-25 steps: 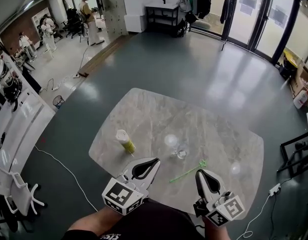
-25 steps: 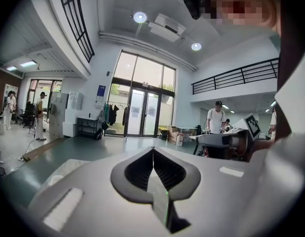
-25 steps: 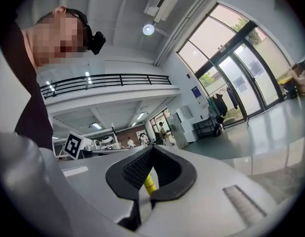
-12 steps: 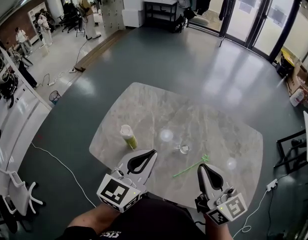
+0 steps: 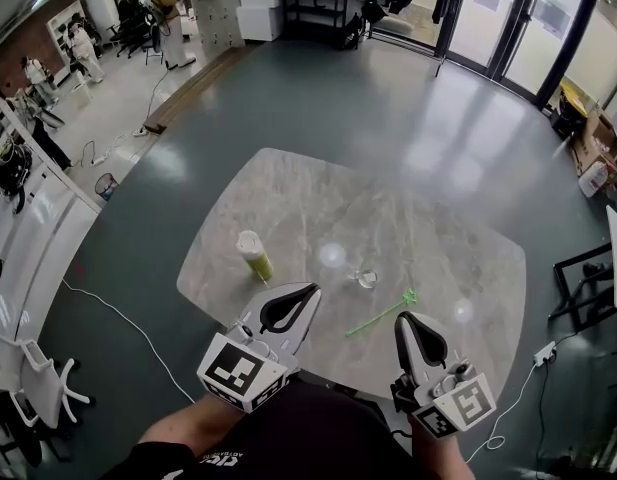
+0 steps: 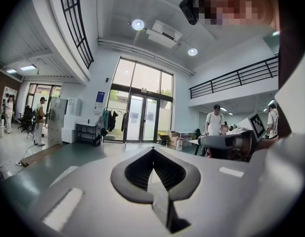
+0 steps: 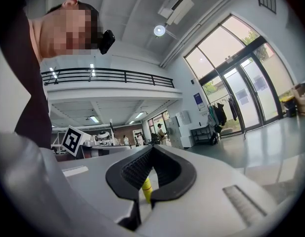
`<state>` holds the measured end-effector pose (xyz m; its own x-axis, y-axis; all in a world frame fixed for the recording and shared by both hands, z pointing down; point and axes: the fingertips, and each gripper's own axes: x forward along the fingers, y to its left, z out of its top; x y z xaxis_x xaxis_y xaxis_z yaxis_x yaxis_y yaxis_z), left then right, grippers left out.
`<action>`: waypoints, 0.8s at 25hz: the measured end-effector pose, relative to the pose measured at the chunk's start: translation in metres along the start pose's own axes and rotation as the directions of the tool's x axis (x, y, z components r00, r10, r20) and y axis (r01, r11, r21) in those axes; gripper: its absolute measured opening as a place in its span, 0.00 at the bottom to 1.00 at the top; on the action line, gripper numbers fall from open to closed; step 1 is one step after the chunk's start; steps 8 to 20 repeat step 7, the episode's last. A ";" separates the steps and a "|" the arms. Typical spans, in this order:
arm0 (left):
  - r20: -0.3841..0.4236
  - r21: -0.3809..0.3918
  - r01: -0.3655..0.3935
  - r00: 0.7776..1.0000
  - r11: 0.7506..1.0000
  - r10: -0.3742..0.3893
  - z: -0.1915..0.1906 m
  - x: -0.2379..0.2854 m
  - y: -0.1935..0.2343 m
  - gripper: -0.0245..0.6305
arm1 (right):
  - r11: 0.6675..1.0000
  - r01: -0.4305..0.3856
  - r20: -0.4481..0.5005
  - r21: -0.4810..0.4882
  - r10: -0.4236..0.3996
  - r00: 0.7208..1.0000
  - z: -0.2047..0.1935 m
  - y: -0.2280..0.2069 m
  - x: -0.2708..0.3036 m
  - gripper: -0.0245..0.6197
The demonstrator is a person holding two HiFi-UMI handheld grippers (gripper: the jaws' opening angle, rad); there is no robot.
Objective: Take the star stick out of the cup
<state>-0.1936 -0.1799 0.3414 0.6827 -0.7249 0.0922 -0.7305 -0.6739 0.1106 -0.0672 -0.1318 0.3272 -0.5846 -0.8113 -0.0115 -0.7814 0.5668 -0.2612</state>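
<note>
The green star stick (image 5: 380,314) lies flat on the marble table (image 5: 288,208), star end toward the right, outside the small clear cup (image 5: 366,279) that stands just beyond it. My left gripper (image 5: 310,292) hovers over the table's near edge, left of the stick, shut and empty. My right gripper (image 5: 402,320) sits by the near edge just right of the stick's middle, also shut with nothing in it. In the left gripper view the left gripper (image 6: 152,150) has its pads meeting. In the right gripper view the right gripper (image 7: 151,147) is shut too.
A yellow-green cylinder with a pale top (image 5: 254,255) stands on the table's left part; a sliver of the cylinder (image 7: 146,187) shows through the slot between the right jaws. A white desk (image 5: 28,238) and chair (image 5: 33,388) are at the left, and a cable (image 5: 118,328) trails on the floor.
The stick and cup stay where they were on the table. Both grippers hold their places near the front edge, shut; only the head view shifts slightly.
</note>
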 end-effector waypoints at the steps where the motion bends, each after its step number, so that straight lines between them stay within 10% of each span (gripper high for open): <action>1: -0.001 -0.002 0.002 1.000 1.000 -0.002 -0.001 0.000 -0.001 0.04 | 1.000 0.001 0.000 0.003 -0.001 1.000 -0.001 0.000 -0.001 0.06; 20: 0.004 0.005 0.003 1.000 1.000 -0.003 0.003 0.004 -0.002 0.04 | 1.000 0.010 0.007 -0.006 -0.010 1.000 0.003 -0.003 -0.007 0.06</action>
